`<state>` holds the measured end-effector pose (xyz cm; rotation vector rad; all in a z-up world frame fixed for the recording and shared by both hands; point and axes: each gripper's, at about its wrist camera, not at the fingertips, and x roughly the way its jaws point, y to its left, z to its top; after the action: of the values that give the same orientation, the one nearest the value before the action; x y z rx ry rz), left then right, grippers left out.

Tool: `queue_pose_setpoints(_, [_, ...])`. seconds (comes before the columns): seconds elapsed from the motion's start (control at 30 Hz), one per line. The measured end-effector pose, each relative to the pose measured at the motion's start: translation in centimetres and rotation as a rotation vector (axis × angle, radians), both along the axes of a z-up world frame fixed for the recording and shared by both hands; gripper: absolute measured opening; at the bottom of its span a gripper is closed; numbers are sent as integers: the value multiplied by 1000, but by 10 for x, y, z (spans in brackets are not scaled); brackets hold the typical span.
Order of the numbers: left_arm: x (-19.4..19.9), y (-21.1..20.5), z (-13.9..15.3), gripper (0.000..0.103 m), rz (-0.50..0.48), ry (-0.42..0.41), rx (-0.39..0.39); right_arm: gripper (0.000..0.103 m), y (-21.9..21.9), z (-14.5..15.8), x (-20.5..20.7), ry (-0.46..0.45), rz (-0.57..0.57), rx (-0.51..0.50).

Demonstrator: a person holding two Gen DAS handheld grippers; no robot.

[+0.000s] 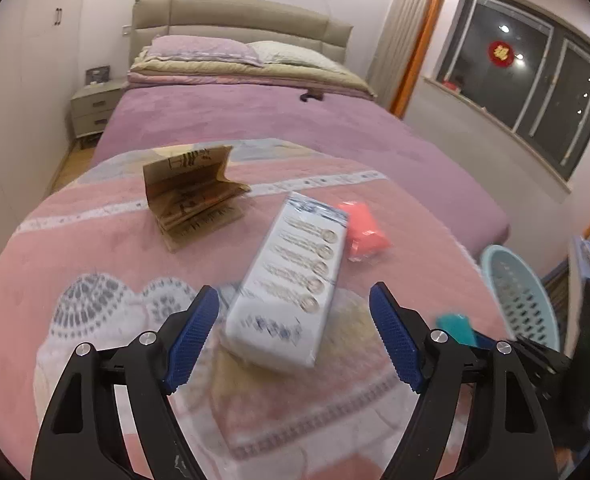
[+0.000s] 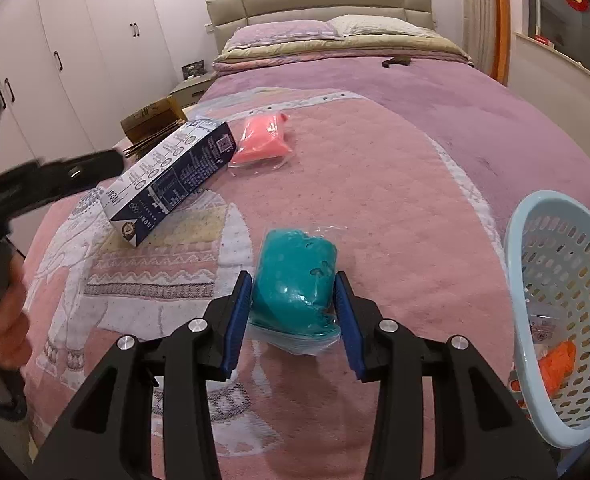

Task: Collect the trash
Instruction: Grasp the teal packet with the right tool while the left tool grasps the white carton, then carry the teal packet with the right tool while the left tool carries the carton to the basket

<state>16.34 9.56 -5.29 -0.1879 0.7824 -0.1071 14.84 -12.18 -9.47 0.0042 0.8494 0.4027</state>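
The teal bag (image 2: 295, 280) on the bed (image 2: 375, 160) is gripped between the right claw (image 2: 293, 312) pads, the basket (image 2: 535, 240) just to its right, while the wide-open left claw (image 1: 295, 328) is lined up along the carton (image 1: 291, 280) lying lengthwise ahead

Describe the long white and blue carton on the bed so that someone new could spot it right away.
Start at the pink patterned blanket spread over the foot of the bed. On its left half lies the long white and blue printed carton, resting flat between a folded brown paper bag and a pink clay lump in clear plastic. It is the only rigid, rectangular box there.
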Motion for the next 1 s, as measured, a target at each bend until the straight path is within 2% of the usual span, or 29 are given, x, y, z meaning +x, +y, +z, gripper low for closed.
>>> queue_pose_setpoints(0.13, [23, -16, -12, 76, -41, 56, 93, 39, -3, -1, 1, 15, 2, 24])
queue_pose_setpoints(0.23, [30, -22, -19, 76, -29, 82, 147, 39, -4, -2, 2, 19, 2, 32])
queue_pose_setpoints(0.33, [37, -29, -25, 71, -5, 115, 198, 39, -4, -2, 2, 17, 6, 27])
queue_pose_setpoints(0.4, [40, -31, -30, 59, 8, 133, 223, 39, -5, -2, 2, 17, 10, 28])
queue_pose_setpoints(0.6, [26, -30, -28, 53, 20, 113, 200, 39, -10, 0, 0, 14, 8, 67])
queue_pose_setpoints(0.83, [-11, -32, -14, 52, 6, 45, 83, 38, -18, 10, -9, -20, 7, 107])
queue_pose_setpoints(1.0, [-28, -48, 6, 52, -25, -23, 19, 38, -32, 41, -22, -108, 3, 91])
